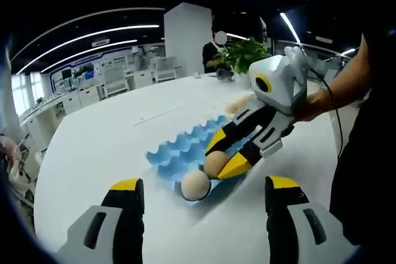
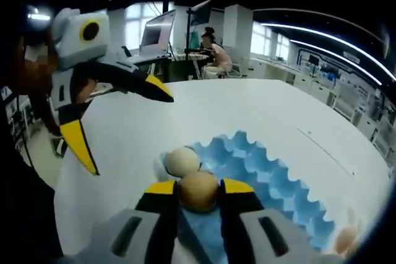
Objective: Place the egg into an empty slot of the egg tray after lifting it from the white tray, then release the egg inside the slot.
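Pinching the egg (image 2: 198, 191) between my right gripper's (image 2: 199, 197) yellow-tipped fingers (image 2: 162, 188), I held it just over the near edge of the blue egg tray (image 2: 272, 177), the pads closed only as far as the shell allowed, which I judged was to keep it steady without cracking it while it came down toward a slot. At about ten o'clock from it, touching or nearly so, sat a paler egg (image 2: 181, 161) already resting in a corner slot, so I judged the neighbouring cup was my target. Seen from my other hand, the same right gripper (image 1: 224, 164) reached in from two o'clock over the tray (image 1: 179, 149). My left gripper (image 1: 204, 193) carried nothing, its fingers spread wide, hanging back above the white table (image 1: 111, 134), presumably out of the way. More eggs (image 2: 345, 238) lay at five o'clock beyond the tray's far end, where I couldn't make out the white tray.
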Motion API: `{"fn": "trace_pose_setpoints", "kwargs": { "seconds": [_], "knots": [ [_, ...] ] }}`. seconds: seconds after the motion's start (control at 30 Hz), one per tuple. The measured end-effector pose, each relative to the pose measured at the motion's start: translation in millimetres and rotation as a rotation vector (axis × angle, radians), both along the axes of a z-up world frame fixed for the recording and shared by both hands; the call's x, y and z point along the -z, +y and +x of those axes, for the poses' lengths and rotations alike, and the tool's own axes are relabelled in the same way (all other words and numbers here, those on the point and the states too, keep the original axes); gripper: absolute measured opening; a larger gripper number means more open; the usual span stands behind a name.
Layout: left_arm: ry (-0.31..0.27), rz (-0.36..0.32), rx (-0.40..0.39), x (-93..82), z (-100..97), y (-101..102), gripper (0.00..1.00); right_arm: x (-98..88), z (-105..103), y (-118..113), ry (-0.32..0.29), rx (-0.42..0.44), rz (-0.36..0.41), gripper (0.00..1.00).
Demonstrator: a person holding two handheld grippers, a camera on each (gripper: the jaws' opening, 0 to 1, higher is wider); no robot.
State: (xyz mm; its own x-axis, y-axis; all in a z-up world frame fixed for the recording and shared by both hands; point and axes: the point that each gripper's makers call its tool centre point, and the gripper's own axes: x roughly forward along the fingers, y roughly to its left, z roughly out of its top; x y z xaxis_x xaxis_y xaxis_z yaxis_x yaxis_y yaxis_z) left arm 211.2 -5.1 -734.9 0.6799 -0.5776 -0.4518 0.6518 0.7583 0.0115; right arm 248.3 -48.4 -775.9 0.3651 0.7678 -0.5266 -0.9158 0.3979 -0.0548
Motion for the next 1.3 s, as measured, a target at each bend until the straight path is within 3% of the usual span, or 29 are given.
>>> {"fn": "trace_pose_setpoints", "kwargs": {
  "seconds": [0.47,0.63,0.93,1.3],
  "knots": [
    [0.002,0.000,-0.001,-0.5,0.3,0,0.80,-0.5,-1,-1,0.016,0.000,0.023,0.27],
    [0.003,0.003,0.001,0.5,0.0,0,0.80,0.3,-2,-2,-0.036,-0.019,0.027,0.27],
    [-0.001,0.009,0.000,0.8,-0.3,-2,0.80,-1.2,-7,-7,-0.051,-0.008,0.060,0.29],
    [-0.016,0.014,0.007,-6.8,-2.9,-5,0.80,-8.5,-14,-37,-0.035,0.070,0.107,0.27]
  ]
}}
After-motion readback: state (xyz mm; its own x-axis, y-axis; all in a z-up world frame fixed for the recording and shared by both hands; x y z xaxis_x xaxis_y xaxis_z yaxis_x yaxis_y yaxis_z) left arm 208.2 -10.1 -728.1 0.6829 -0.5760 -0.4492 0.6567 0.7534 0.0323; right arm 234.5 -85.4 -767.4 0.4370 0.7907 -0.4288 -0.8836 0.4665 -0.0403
